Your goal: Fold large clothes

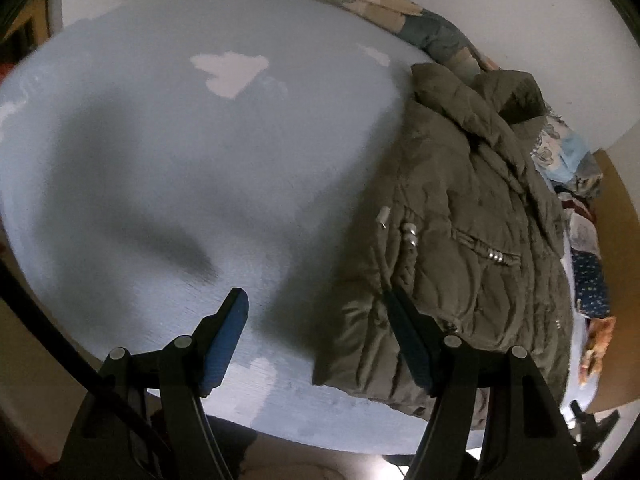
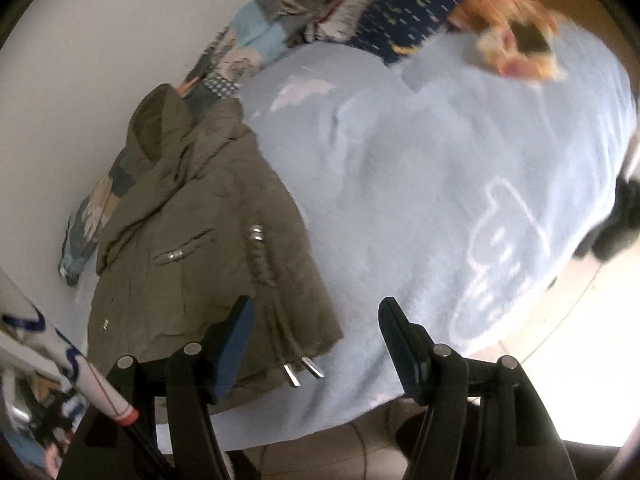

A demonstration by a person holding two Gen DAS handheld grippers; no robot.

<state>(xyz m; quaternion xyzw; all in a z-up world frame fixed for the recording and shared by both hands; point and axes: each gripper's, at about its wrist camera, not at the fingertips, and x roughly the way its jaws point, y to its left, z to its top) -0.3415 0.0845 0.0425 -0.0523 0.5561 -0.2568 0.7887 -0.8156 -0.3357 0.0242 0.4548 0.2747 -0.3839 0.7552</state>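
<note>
Both claws are hanging wide and empty over the folded jacket on the bed.
It is looking puffy, soft and slippery; the left claw and right claw should be pinching its thick hem.

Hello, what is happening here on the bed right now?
A person holds two grippers above a bed with a light blue blanket. An olive puffer jacket lies folded on it, beside a patchwork quilt. The left gripper and the right gripper are both open and hold nothing.
</note>
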